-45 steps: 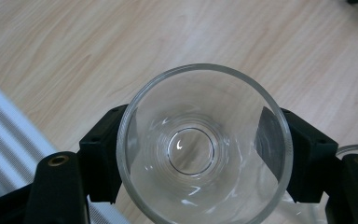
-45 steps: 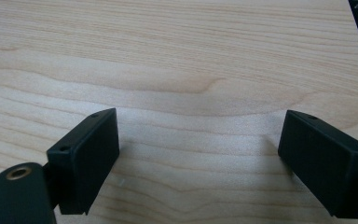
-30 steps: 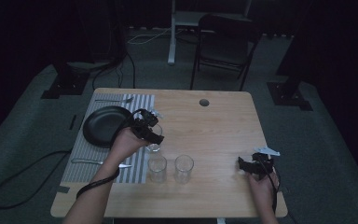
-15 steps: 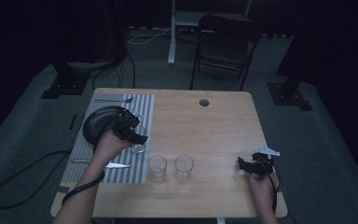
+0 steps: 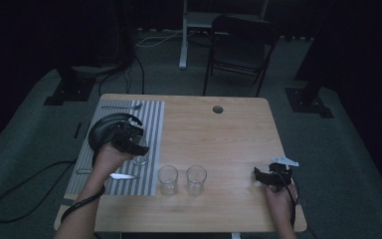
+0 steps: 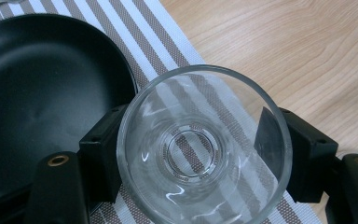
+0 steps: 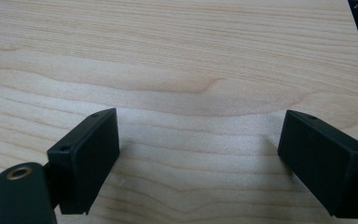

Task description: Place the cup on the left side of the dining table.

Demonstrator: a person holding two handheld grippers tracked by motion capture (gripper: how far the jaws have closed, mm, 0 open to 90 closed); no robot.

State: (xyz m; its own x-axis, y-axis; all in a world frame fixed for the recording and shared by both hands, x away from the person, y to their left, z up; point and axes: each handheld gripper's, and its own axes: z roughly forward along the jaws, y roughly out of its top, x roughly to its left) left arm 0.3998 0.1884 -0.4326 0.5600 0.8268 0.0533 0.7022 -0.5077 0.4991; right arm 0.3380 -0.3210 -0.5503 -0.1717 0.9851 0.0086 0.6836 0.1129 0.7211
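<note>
Left gripper [image 5: 132, 142] carries a clear glass [image 6: 204, 147] over the striped placemat [image 6: 168, 42].

Its two black jaws are clamped on the glass's sides, mouth facing up toward the gripper's camera. Just beside the gripper on the mat lies a black plate [image 6: 37, 93]; two more glasses [image 5: 167, 178] stand near it on the bare wooden table [image 5: 219, 134]. Well apart, the right gripper [image 7: 198, 163] hangs over bare wood, jaws spread wide with nothing between them.

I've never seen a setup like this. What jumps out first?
A clear glass gripped in the left claw, held over the striped placemat beside a black plate. Two more glasses stand side by side near the table's front edge, and the right claw rests open on bare wood.
</note>
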